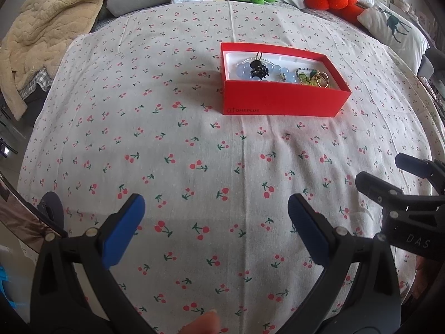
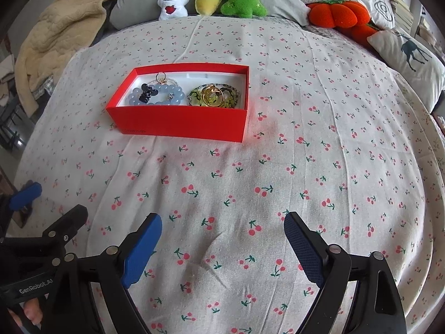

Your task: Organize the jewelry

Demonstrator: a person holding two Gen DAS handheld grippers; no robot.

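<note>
Both tongs, left (image 1: 216,231) and right (image 2: 223,246), are held wide open and empty above the bed (image 2: 333,167). The jewelry (image 2: 183,93) lies tangled in the red box (image 2: 178,122), well ahead. If one piece is pulled, others may be dragged out, or the light box tipped.

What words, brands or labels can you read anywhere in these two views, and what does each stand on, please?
"ONEPLUS": front wall of the red box, in the left wrist view.
"DAS": black body of the right tongs, at that view's right edge.
"GenRobot.AI": black body of the left tongs, in the right wrist view.
The box print is too faint to read in the right wrist view.
</note>
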